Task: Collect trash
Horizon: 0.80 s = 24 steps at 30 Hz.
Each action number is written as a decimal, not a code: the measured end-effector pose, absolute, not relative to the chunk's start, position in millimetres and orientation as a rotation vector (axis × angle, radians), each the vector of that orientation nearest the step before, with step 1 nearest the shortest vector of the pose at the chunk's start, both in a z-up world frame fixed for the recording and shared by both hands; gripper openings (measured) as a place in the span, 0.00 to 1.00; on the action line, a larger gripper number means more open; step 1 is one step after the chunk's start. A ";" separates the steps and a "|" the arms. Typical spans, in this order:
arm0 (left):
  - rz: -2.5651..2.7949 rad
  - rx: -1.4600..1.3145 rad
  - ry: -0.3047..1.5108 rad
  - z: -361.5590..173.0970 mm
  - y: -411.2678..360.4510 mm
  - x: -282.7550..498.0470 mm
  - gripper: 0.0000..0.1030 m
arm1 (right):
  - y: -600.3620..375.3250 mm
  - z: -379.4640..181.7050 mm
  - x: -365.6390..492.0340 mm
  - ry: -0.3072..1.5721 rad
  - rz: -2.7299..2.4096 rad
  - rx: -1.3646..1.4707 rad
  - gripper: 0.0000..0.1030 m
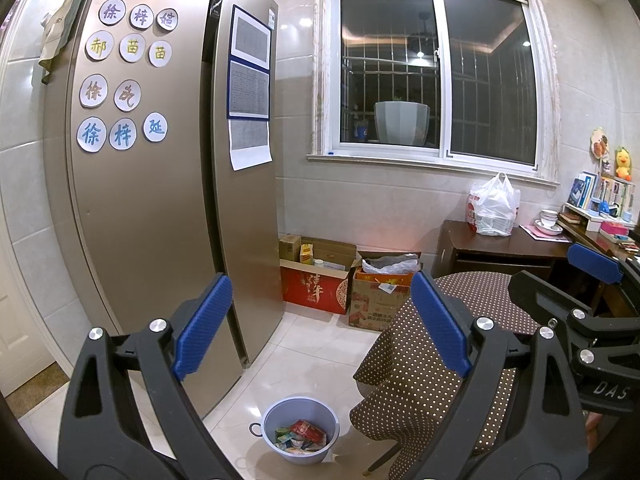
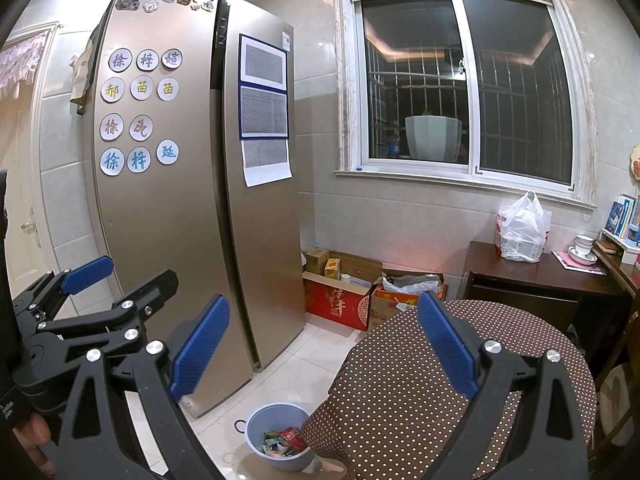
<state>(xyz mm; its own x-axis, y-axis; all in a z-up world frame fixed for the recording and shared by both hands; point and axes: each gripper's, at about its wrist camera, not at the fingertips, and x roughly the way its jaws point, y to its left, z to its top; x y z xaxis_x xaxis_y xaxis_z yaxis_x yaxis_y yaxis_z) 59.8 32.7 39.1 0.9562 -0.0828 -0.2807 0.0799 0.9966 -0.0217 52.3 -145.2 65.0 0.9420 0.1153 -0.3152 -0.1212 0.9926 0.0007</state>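
Trash, a heap of crumpled red, green and white wrappers (image 1: 301, 435), lies inside the round grey-blue plastic basin (image 1: 267, 420) standing upright on the pale tiled floor, its mouth facing up. Going left to right from that basin: the tall brushed-gold steel refrigerator (image 1: 160, 184) rises just to its left and behind it; the basin sits between the refrigerator's foot and the round counter draped in a brown cloth with white dots (image 1: 432, 364), whose hanging edge is just beside the basin's right rim. Being round, the basin has no long axis; a small ring handle pokes out on its left side.

Both tools hover high above the floor. The left gripper (image 1: 322, 328) has its blue-padded fingers spread wide with nothing between them, and the right gripper (image 2: 324, 348) is likewise spread and empty.

No loose trash shows on the cloth, so collecting looks largely finished. Should the basin need lifting, coming straight down and pinching the rim on the refrigerator side would likely avoid snagging the cloth.
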 end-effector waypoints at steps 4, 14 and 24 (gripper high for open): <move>-0.083 -0.010 0.285 39.3 34.1 60.3 0.87 | -145.1 64.5 52.7 0.320 0.121 -0.019 0.91; -0.083 -0.010 0.286 39.4 33.8 60.2 0.87 | -144.1 64.5 53.0 0.320 0.121 -0.018 0.91; -0.084 -0.010 0.286 39.4 34.4 60.4 0.87 | -142.7 64.4 53.4 0.321 0.120 -0.017 0.91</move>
<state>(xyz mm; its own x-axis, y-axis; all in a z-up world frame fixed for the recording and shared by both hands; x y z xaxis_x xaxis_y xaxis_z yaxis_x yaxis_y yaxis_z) 60.4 34.4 39.4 0.9559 -0.0840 -0.2813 0.0810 0.9965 -0.0222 53.4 -142.7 64.4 0.9418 0.1149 -0.3159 -0.1202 0.9927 0.0027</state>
